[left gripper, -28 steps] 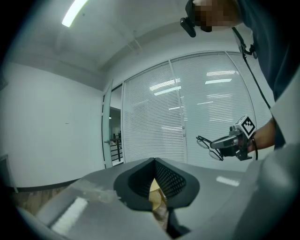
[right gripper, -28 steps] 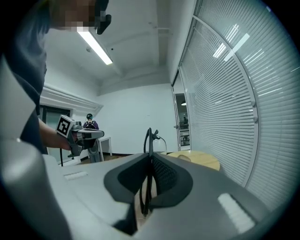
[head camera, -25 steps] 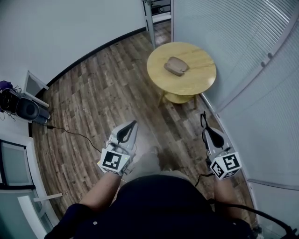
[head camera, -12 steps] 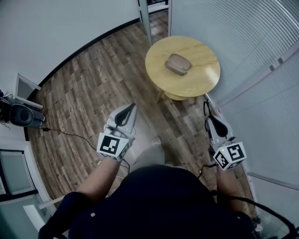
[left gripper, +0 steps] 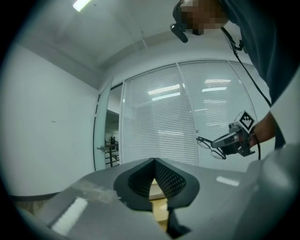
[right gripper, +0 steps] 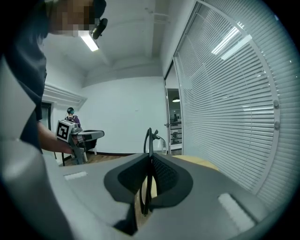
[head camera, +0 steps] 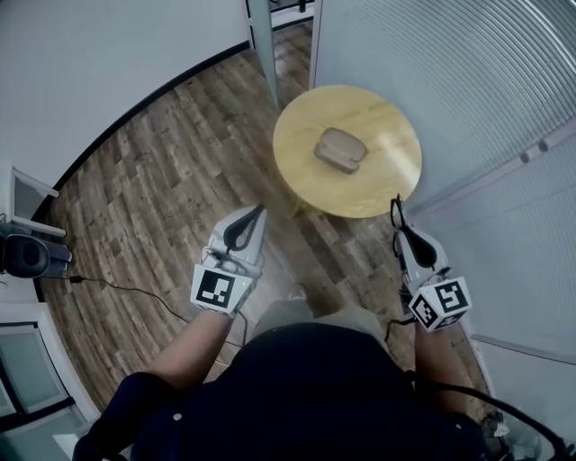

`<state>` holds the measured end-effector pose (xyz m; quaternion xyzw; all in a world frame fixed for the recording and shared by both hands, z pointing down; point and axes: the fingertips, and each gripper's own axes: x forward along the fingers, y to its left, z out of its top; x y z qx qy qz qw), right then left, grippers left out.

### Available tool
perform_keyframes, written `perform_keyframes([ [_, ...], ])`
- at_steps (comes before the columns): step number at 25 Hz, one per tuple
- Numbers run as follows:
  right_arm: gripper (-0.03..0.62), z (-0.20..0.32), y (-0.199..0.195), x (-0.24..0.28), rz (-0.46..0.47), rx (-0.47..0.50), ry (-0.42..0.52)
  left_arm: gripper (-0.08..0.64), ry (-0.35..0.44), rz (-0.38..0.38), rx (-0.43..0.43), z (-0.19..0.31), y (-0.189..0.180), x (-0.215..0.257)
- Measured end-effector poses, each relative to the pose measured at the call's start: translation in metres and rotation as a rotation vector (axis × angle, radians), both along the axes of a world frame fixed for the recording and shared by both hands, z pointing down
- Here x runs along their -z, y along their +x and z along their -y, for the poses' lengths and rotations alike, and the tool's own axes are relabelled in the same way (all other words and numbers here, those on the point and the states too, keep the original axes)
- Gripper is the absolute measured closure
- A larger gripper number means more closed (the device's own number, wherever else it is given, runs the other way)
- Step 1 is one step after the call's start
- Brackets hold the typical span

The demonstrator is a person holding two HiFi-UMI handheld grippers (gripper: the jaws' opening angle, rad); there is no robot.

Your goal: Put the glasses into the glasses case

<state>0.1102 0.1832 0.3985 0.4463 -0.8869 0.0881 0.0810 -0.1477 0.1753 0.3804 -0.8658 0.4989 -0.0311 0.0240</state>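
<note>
A brown glasses case (head camera: 339, 149) lies closed on a round wooden table (head camera: 378, 194) ahead of me. My right gripper (head camera: 399, 230) is held in the air short of the table's near edge, shut on a pair of dark-framed glasses (head camera: 393, 213). In the right gripper view the glasses (right gripper: 149, 138) stick up from between the pads (right gripper: 159, 171). My left gripper (head camera: 260, 211) hangs over the floor to the table's left, jaws shut with nothing in them; its own view shows the tips (left gripper: 153, 160) meeting and the right gripper (left gripper: 212, 143) off to the side.
A glass wall with blinds (head camera: 477, 99) runs along the right, close to the table. A doorway (head camera: 277, 27) opens behind the table. A black speaker (head camera: 24, 256) and a cable (head camera: 117, 286) lie on the wooden floor at the left. A person (right gripper: 71, 116) sits far back.
Both grippers have travelled forward with the person toward the table, which now lies closer. The right gripper has kept hold of the glasses. The speaker has slid toward the left edge of view.
</note>
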Motion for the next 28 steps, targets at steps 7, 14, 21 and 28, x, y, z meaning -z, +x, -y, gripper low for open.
perform_keyframes([
  [7,0.563,0.035,-0.003,-0.006,-0.011,-0.019,-0.014,0.560,-0.020,-0.020,-0.059,0.053,0.013,-0.007],
  [14,0.563,0.098,-0.013,-0.024,0.002,0.053,-0.078,0.560,-0.045,-0.010,-0.034,0.104,0.010,-0.013],
  [21,0.563,0.162,-0.023,-0.031,-0.020,0.171,-0.122,0.560,-0.069,0.017,0.046,0.155,0.007,-0.008],
  [28,0.563,0.228,-0.023,-0.039,-0.006,0.266,-0.160,0.560,-0.130,0.045,0.118,0.214,0.025,-0.005],
])
